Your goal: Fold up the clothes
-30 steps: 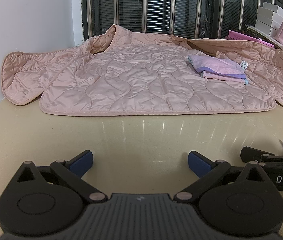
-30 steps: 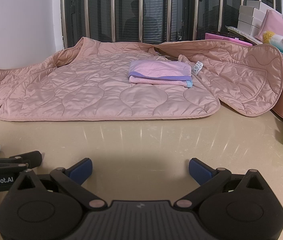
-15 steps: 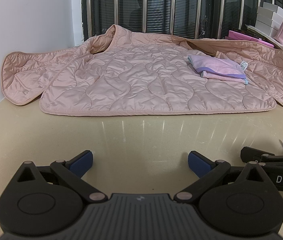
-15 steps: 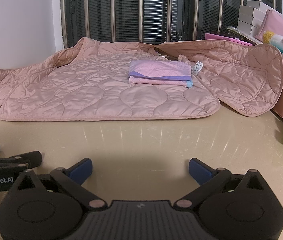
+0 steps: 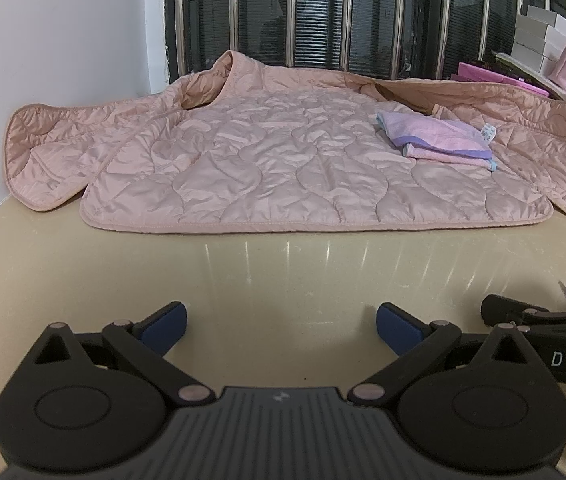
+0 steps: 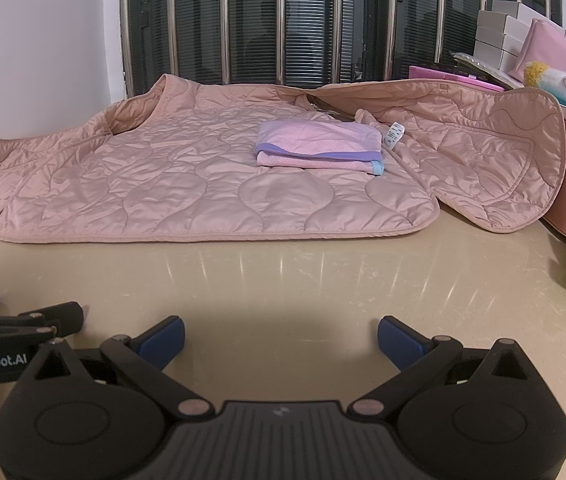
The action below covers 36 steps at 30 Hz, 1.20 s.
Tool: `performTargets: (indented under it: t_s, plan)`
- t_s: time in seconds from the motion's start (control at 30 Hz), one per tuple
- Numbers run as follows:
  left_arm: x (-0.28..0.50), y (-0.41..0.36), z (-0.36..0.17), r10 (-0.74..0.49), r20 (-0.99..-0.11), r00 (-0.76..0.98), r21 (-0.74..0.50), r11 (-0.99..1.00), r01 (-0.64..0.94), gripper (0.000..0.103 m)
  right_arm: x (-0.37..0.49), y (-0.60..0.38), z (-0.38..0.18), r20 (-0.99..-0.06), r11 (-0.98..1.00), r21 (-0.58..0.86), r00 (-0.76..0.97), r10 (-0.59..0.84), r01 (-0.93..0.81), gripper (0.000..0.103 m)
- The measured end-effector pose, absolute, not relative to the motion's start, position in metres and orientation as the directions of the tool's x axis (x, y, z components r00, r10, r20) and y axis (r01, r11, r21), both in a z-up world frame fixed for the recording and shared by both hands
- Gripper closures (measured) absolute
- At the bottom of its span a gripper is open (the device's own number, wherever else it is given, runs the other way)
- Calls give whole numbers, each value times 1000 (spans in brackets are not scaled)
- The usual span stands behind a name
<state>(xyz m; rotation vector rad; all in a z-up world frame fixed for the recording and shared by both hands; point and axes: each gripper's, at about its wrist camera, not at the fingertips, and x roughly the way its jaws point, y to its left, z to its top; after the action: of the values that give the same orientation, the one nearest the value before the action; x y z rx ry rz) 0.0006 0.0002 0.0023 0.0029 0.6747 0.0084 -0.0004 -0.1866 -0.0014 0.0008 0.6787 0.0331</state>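
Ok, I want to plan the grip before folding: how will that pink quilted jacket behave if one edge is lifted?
The pink quilted jacket will probably drape and sag, since it lies limp and wrinkled on the table. Its shiny surface suggests it may slip in the jaws. Lifting it would likely tip off the small folded garment resting on it.

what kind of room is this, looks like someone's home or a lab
Most likely a home, perhaps a bedroom corner: a pink quilted jacket spread on a beige table, a barred window behind, and a plush toy beside stacked white boxes.
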Motion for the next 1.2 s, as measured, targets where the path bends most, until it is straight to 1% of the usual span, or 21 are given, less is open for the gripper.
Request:
performTargets:
  t_s: [0.1, 0.2, 0.3, 0.37, 0.43, 0.53, 0.67, 0.77, 0.83, 0.9, 1.0, 1.07, 1.1, 1.13, 1.2]
  plan:
    - [2, -1, 4, 21, -626, 779, 7, 1000, -22, 1, -1, -187, -1, -628, 999, 12, 778, 31, -30, 0]
    - [4, -5, 4, 39, -631, 775, 45, 999, -13, 1, -1, -187, -1, -628, 999, 10, 778, 31, -31, 0]
    - [4, -8, 11, 56, -616, 786, 82, 997, -7, 0, 0, -188, -1, -629, 999, 12, 777, 34, -34, 0]
    - [4, -8, 22, 52, -593, 803, 70, 997, -13, 1, 2, -190, 0, -633, 999, 13, 772, 47, -50, 0]
    - [8, -8, 35, 20, -586, 810, 33, 999, -1, 1, 5, -193, 5, -633, 997, 21, 771, 68, -71, 0]
    - [19, -9, 58, -13, -558, 830, -1, 1000, 15, 1, 7, -202, 20, -572, 996, 53, 816, 86, -68, 0]
    - [51, -19, 80, -42, -529, 847, 9, 998, 55, 1, 31, -220, 49, -525, 998, 21, 849, 61, -59, 0]
    - [87, -27, 84, -65, -521, 851, 2, 997, 78, 1, 57, -247, 73, -474, 995, 89, 877, 82, -45, 0]
    - [118, -33, 85, -61, -542, 838, -11, 998, 65, 1, 77, -266, 85, -440, 988, 146, 892, 103, -42, 0]
    - [148, -39, 84, -59, -555, 830, -23, 998, 56, 1, 103, -282, 89, -449, 986, 166, 890, 82, -7, 0]
    - [188, -49, 77, -55, -591, 805, -37, 998, 40, 1, 144, -302, 83, -498, 979, 197, 865, 59, 46, 2]
    - [211, -59, 72, -118, -604, 789, -77, 993, 89, 1, 169, -313, 74, -535, 970, 239, 841, 85, 53, 12]
    - [222, -63, 68, -170, -609, 774, -113, 985, 128, 1, 179, -317, 69, -551, 965, 255, 828, 101, 52, 14]
    - [233, -67, 62, -203, -626, 753, -139, 979, 148, 2, 190, -319, 64, -566, 961, 272, 816, 121, 46, 14]
    - [255, -79, 47, -202, -680, 704, -143, 979, 143, 10, 210, -324, 54, -594, 951, 306, 789, 160, 37, 18]
